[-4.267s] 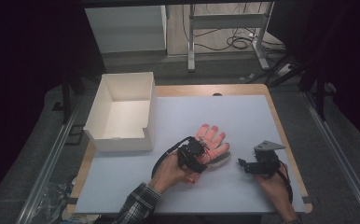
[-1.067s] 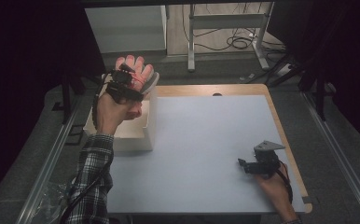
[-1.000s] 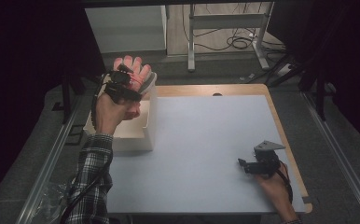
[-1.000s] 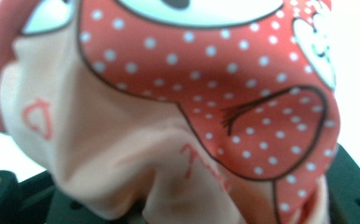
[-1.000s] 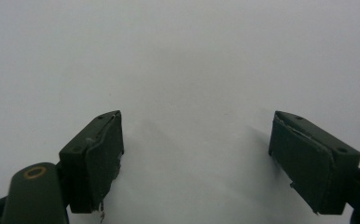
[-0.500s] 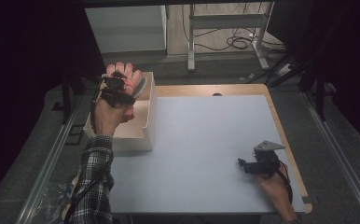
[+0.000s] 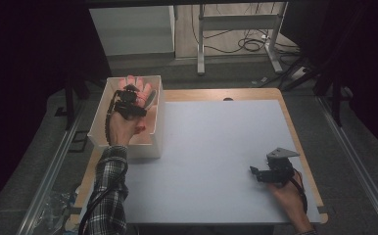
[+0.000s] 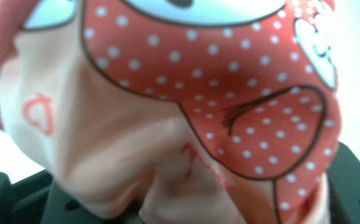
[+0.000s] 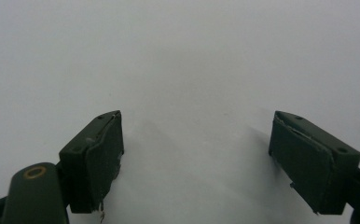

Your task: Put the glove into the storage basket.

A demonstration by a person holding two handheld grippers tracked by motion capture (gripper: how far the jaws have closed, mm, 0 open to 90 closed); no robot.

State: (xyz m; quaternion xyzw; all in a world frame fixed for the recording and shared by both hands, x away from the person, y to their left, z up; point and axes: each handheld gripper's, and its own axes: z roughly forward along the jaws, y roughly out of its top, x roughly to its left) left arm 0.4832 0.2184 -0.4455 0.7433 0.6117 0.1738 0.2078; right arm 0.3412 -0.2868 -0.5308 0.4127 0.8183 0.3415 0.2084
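The left claw (image 7: 128,100) is pinching a soft pink and red cloth with white dots (image 8: 178,107). In the left gripper view the cloth is bunched up right in front of the camera, and the black jaws peek out at the bottom corners, pressed in on the folds. The picture there is blurry, so the printed drawing on the cloth is hard to make out.

From the high view, this claw hangs over the open white cardboard box (image 7: 99,132) at the far left corner of the bench (image 7: 216,147). The cloth (image 7: 135,87) sticks out past the claw, toward the far wall of the box. So the cloth is right above the inside of the box, and the box lies straight below the claw. That is the thing that matters most for the next move, which is likely to be letting go so the cloth drops in.

The left hand (image 7: 121,128) is the near one to the box. The right claw (image 7: 253,171) is well apart from it, at the near right part of the bench. Its jaws are spread wide and hold nothing, with plain white bench top between them.
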